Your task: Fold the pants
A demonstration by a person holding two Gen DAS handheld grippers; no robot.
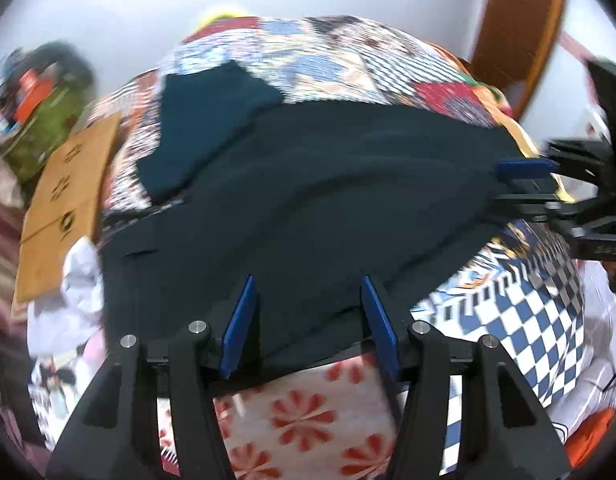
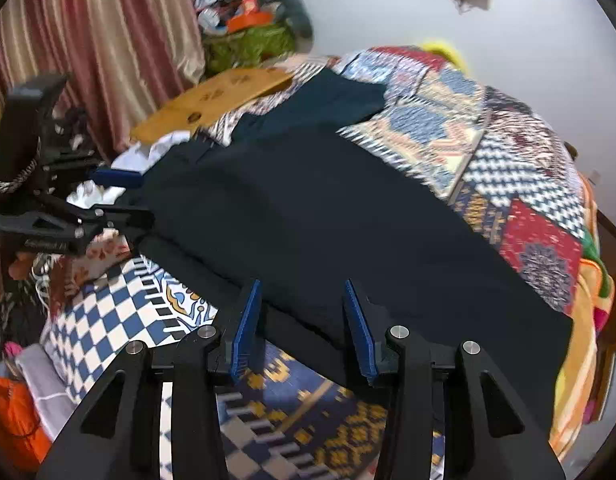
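- The dark navy cloth pants (image 1: 308, 200) lie spread flat across the patchwork quilt of many coloured, patterned squares (image 1: 348, 64) that covers the bed; one lighter teal part of the cloth (image 1: 203, 128) reaches toward the far end.
- The left gripper (image 1: 310, 320), black with blue pads, hangs over the near edge of the pants with its jaws spread apart; the cloth shows between the pads, but neither pad presses on it.
- The right gripper (image 2: 303, 320), of the same make, stands over the other near edge of the pants (image 2: 348, 220), its jaws also parted and nothing pinched.
- Each gripper shows at the side of the other's view, above the edge of the pants.
- A flat brown cardboard sheet (image 2: 211, 100) lies at the far corner of the quilt (image 2: 448, 120), with crumpled white cloth (image 2: 147, 152) beside it.
- A striped red and beige curtain (image 2: 99, 40) hangs behind, next to a heap of mixed clutter (image 2: 247, 20) against the pale wall.
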